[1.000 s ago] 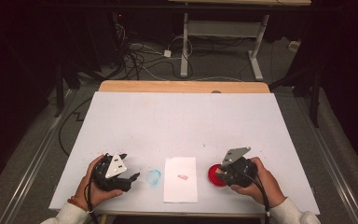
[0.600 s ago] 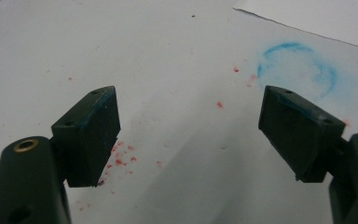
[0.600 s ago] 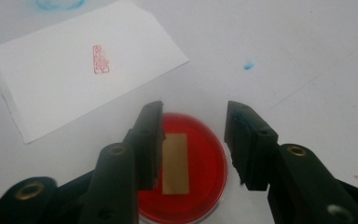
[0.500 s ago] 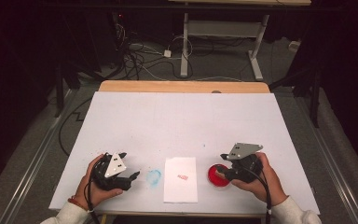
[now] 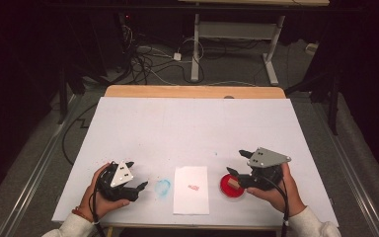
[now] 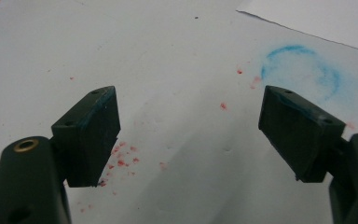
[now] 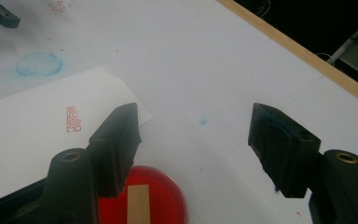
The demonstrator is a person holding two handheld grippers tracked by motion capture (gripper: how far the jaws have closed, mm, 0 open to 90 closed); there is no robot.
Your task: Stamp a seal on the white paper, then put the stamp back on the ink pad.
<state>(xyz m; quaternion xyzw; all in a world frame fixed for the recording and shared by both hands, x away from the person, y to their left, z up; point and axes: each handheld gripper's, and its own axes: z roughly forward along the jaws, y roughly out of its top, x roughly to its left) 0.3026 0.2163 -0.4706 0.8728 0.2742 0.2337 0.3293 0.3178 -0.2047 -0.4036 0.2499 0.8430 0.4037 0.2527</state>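
A blue ring-shaped smudge [image 5: 163, 187] is showing on the white tabletop [image 5: 192, 133], with red specks [image 6: 121, 158] scattering nearby. A wooden strip [image 5: 195, 92] is edging the far side. Beyond it, cables [image 5: 148, 64] are trailing across the grey floor [image 5: 39, 148] beside a white metal frame [image 5: 232, 34].

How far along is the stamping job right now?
Looks nearly done: the paper already bears a red stamp mark. The wooden stamp lies on the red ink pad, and the right gripper has just been opening, nothing between its fingers. Left: perhaps only tidying.
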